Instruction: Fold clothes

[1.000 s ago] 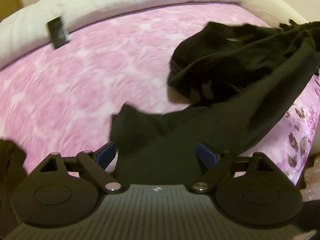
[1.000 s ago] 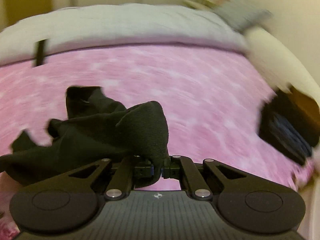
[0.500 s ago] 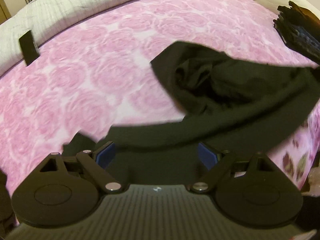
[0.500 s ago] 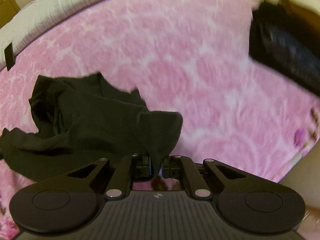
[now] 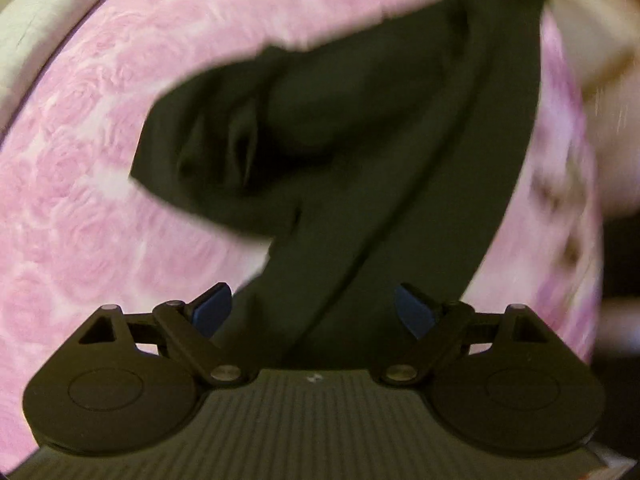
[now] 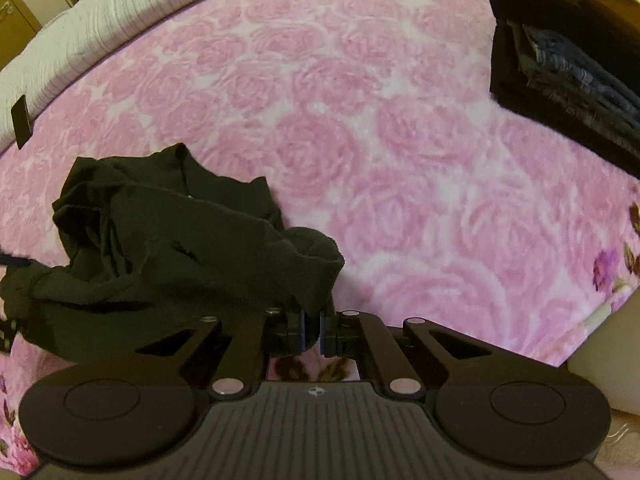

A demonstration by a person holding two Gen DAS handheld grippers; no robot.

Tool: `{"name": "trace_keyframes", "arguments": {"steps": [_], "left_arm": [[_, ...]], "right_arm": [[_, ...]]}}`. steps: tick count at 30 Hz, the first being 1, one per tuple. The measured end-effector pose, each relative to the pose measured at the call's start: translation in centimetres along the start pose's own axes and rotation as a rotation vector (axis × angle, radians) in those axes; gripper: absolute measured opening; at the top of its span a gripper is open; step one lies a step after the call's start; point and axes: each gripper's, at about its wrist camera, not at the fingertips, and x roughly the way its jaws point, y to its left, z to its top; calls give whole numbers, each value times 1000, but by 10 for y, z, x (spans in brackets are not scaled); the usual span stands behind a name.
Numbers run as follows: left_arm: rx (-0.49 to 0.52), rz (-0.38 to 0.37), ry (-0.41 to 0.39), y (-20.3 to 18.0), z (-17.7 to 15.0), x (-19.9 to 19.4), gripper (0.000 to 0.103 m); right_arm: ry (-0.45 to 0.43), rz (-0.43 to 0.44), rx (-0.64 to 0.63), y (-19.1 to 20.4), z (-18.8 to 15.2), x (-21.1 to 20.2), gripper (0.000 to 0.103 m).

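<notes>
A black garment lies crumpled on the pink rose-patterned bed. My right gripper is shut on a corner of it, which bunches over the fingers. In the blurred left wrist view the same black garment stretches from the bed down between the fingers. My left gripper is open, its blue pads wide apart, with the cloth passing between them without being pinched.
A stack of folded dark clothes sits at the bed's right edge. A grey-white quilt runs along the far side, with a small black object on it. The bed's front edge is just below my right gripper.
The left view has swung and tilted with motion blur; the garment now hangs more upright between the open fingers. The right gripper has lowered the held corner toward the bed's front edge.
</notes>
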Motion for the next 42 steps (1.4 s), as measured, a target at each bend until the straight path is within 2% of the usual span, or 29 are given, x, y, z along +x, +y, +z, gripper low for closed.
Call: {"name": "trace_keyframes", "arguments": {"steps": [1,2,4,5,8,10,12,16,18,19,20,22,24,25,27,28,29,31,32,33,34,36,39,40,42], "left_arm": [[19,8,22,0,-8,5,74],[-3,-6,38,5,-14,12,50],[-61,-41,39,13,-20,18,33],[-74,-49,25,13,-23,16,21],[-101,-106,-22,3,-35,-10,2],[-112,-156,-50,-8,-45,-30,1],[-86,-246,-35,-32,-60,-48,1],[-11,-428,47,-84,-98,-70,2],[-31,-481,75,-94,-113,-78,8],[-48,-497,86,-95,-119,-82,15],[-76,-494,85,-89,-123,-86,27],[-138,-465,66,-72,-128,-92,38],[-195,-416,33,-52,-125,-98,41],[-214,-384,13,-42,-119,-100,46],[-243,-328,-44,-25,-100,-103,50],[-258,-308,-81,-20,-86,-104,57],[-274,-288,-118,-15,-73,-105,66],[-283,-265,-177,-8,-42,-103,68],[-277,-253,-197,-6,-28,-101,69],[-265,-233,-208,-8,-15,-97,71],[-252,-211,-209,-10,-2,-93,75],[-224,-167,-195,-14,16,-83,77],[-182,-89,-149,-18,30,-72,77],[-178,-76,-138,-18,31,-71,77],[-200,-61,-118,-15,34,-62,77]], "right_arm": [[4,-7,1,2,-1,3,1],[9,-14,3,4,-2,6,1],[25,-31,5,9,-7,8,1],[33,-41,2,12,-9,8,1],[45,-82,-44,24,-17,3,1],[52,-107,-68,31,-22,1,1],[54,-127,-66,37,-27,-2,1],[44,-146,-33,51,-36,-11,1],[46,-153,-3,58,-42,-15,2],[48,-157,12,61,-45,-16,2],[47,-158,26,64,-48,-18,3],[39,-154,51,69,-53,-22,5],[31,-149,75,73,-58,-26,6],[27,-147,84,76,-60,-28,6],[15,-136,88,80,-63,-32,4],[5,-127,86,82,-63,-36,0],[-14,-121,70,86,-63,-41,0],[-43,-98,20,92,-62,-48,0],[-55,-83,-11,95,-61,-50,3],[-63,-65,-44,97,-59,-51,12],[-65,-37,-78,98,-55,-47,31],[-71,16,-132,98,-42,-32,48],[-57,71,-246,107,-16,6,51],[-50,81,-303,114,-9,20,56],[-36,100,-417,127,6,49,58]]}}
